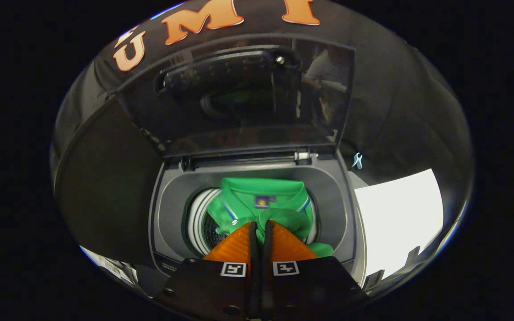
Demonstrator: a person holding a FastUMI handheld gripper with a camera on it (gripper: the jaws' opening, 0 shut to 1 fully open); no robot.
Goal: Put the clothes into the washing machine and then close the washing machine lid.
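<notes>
A green polo shirt (261, 203) with a white-and-blue trimmed collar hangs over the round drum opening (201, 223) of the grey top-loading washing machine (167, 205). My gripper (260, 227) is shut on a fold of the green shirt, with cloth pinched between both fingers just above the drum. Part of the shirt spills past the right finger. The dark glass lid (239, 98) stands upright behind the opening, hinged at the back, and reflects the drum and shirt.
A white surface (400, 218) lies to the right of the machine. A small pale blue clip (357, 160) sits beside the lid's right hinge. Black cloth walls surround the machine at the back and left.
</notes>
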